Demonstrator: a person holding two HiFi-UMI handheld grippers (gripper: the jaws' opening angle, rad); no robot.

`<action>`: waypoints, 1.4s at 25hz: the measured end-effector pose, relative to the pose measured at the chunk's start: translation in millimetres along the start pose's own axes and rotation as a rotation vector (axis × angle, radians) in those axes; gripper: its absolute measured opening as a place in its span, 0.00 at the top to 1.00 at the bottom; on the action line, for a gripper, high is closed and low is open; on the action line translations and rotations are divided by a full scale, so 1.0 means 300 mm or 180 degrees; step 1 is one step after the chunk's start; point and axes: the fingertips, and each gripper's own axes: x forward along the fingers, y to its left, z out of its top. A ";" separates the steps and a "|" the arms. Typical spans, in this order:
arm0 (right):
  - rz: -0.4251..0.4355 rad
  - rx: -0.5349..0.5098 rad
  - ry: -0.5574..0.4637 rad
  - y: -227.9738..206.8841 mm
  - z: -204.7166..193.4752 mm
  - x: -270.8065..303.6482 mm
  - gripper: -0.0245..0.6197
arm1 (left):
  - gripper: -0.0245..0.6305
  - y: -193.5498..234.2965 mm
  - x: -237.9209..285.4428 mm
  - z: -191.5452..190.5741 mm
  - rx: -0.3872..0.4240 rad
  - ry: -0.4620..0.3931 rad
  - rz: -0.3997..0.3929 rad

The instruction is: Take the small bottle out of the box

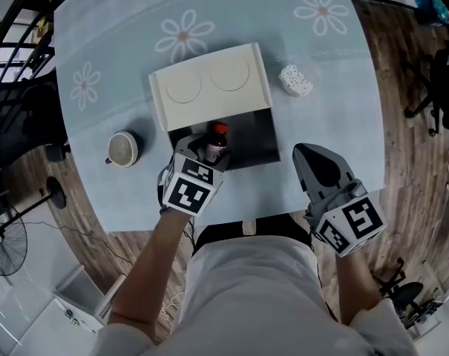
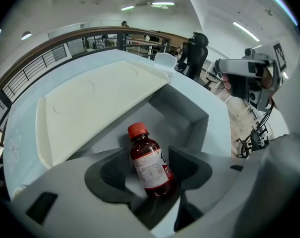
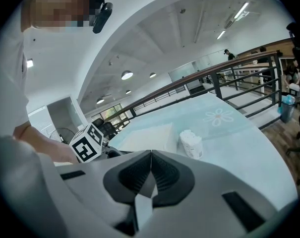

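A small brown bottle (image 1: 215, 141) with a red cap and a white label stands at the near-left of the open grey box (image 1: 255, 136). The box's cream lid (image 1: 209, 84) lies folded back behind it. My left gripper (image 1: 208, 153) reaches in from the near side. In the left gripper view the bottle (image 2: 149, 166) leans between the wide-apart pads (image 2: 112, 173), and a gap shows on its left side. My right gripper (image 1: 315, 160) rests over the table to the right of the box, its jaws pressed together with nothing between them (image 3: 150, 157).
A round cup (image 1: 123, 148) stands on the pale blue flowered tablecloth (image 1: 98, 43) left of the box. A white knobbly lump (image 1: 295, 80) lies beyond the box's right corner. The near table edge (image 1: 269, 221) runs just behind both grippers; wooden floor and office chairs surround the table.
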 end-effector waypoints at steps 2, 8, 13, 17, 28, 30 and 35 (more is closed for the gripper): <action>-0.0001 0.0009 -0.0004 -0.012 0.000 -0.002 0.93 | 0.58 0.002 0.010 -0.006 -0.0008 0.0098 0.0017; 0.0007 0.0032 -0.0023 -0.037 0.006 -0.015 0.93 | 0.57 -0.001 0.034 -0.020 -0.0020 0.0343 0.0043; 0.0002 0.0057 -0.0040 -0.071 0.006 -0.036 0.93 | 0.57 -0.011 0.068 -0.019 -0.0122 0.0412 0.0032; -0.0013 0.0055 -0.0029 -0.103 -0.002 -0.059 0.93 | 0.60 -0.007 0.074 -0.015 -0.0220 0.0378 0.0032; -0.0042 -0.0034 -0.0088 -0.097 0.024 -0.098 0.93 | 0.61 -0.046 0.002 0.043 -0.0130 0.0011 0.0095; -0.0043 -0.0071 -0.0109 -0.082 0.036 -0.105 0.93 | 0.61 -0.064 -0.032 0.068 -0.0098 -0.0119 0.0082; -0.0084 -0.0187 -0.0196 -0.026 0.080 -0.119 0.93 | 0.61 -0.096 -0.144 0.122 -0.0018 -0.0413 0.0038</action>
